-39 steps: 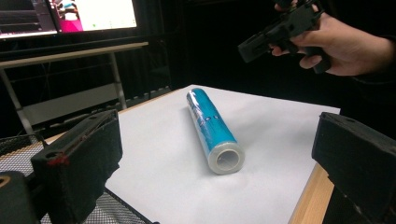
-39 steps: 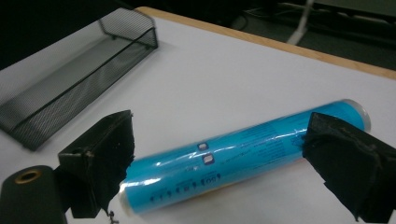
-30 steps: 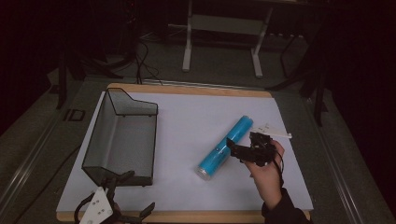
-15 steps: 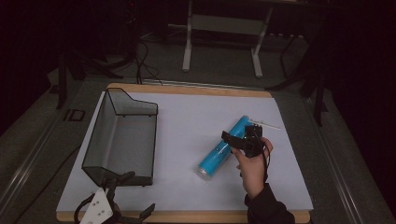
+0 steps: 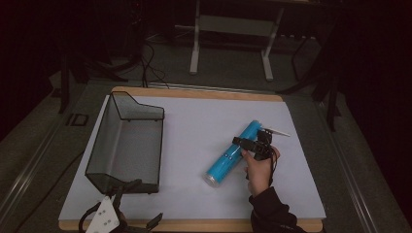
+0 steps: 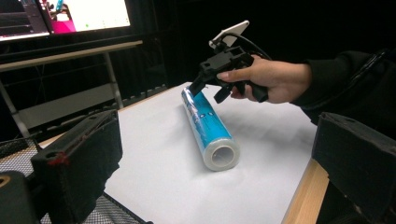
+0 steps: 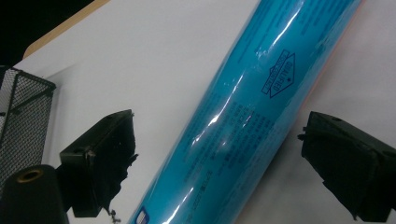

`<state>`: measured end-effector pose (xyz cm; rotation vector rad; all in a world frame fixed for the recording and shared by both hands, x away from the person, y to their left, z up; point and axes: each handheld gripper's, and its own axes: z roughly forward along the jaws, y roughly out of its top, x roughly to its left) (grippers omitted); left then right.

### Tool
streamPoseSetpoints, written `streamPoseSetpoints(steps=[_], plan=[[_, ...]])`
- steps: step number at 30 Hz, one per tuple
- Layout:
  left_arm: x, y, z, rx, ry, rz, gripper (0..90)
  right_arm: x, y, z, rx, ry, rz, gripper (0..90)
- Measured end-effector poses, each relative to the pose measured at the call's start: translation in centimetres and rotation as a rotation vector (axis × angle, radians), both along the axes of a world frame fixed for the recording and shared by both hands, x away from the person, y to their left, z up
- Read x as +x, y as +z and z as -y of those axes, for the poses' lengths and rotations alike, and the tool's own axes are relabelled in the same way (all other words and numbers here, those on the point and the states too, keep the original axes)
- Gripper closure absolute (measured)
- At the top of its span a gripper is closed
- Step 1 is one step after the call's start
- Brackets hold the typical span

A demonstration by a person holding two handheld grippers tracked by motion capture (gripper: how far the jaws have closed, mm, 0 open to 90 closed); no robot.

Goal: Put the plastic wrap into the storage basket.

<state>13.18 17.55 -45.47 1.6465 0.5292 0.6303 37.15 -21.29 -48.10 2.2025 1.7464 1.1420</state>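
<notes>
We work in a dark room, at a wooden table (image 5: 194, 92) covered by a white sheet (image 5: 194, 126), with a metal stand on the floor beyond it and a lit screen (image 6: 70, 16) off to one side in the left gripper view.

At the left of the sheet stands a black mesh bin (image 5: 127, 141), its open top facing up. Just below its near end, at the table's front edge, we hold the left gripper (image 5: 127, 219); in its own view its jaws stand wide apart with nothing between them, so it is released.

Toward the right of the sheet lies the blue roll (image 5: 236, 153), flat on its side and slanted, its open core end pointing at the near edge and its far end up and to the right. It sits well apart from the bin.

Over the roll's upper half is the right gripper (image 5: 250, 145), held in our right hand (image 5: 257, 167). Its jaws have just been closing a little, yet in its own view they straddle the roll (image 7: 243, 116) with a gap on each side, the pads not pressing on it.
</notes>
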Motion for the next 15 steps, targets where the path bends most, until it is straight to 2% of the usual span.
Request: streamPoseSetpoints(steps=[4, 6, 7, 15], plan=[[0.0, 0.0, 0.1, 0.006, -0.001, -0.002, 2.5, 0.4, -0.6, -0.4, 0.07, -0.016, -0.036, 11.4], [-0.1, 0.0, 0.1, 0.007, -0.001, 0.001, 2.5, 0.6, -0.9, -0.5, 0.068, -0.032, -0.038, 11.7], [-0.1, 0.0, 0.1, 0.009, 0.0, 0.002, 2.5, 0.8, -1.1, -0.4, 0.085, -0.041, -0.045, 12.6], [0.0, -0.1, 0.1, 0.014, -0.001, -0.003, 2.5, 1.6, -2.5, -0.6, 0.183, -0.082, -0.139, 15.2]])
